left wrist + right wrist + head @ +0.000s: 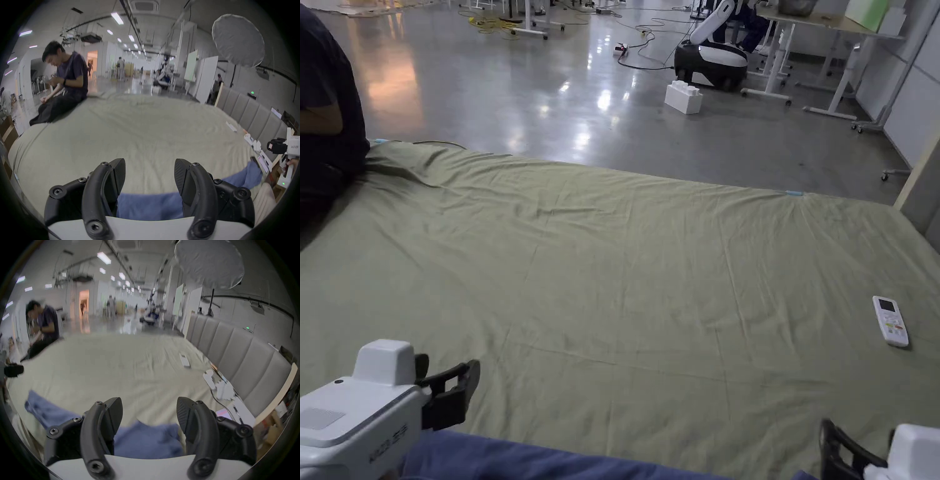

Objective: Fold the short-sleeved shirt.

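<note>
A blue short-sleeved shirt (537, 459) lies along the near edge of the bed, mostly cut off by the bottom of the head view. It stretches under both grippers (149, 206) (146, 439), with one end trailing off to the left in the right gripper view. My left gripper (459, 387) hovers at the lower left just above the shirt, jaws wide apart and holding nothing (150, 173). My right gripper (831, 447) sits at the lower right corner, also open and holding nothing (149, 412).
A pale green sheet (637, 275) covers the bed. A white remote control (890, 320) lies at its right side. A person (325, 125) sits on the far left corner. A grey padded headboard (235, 353) runs along the right, with small white items beside it.
</note>
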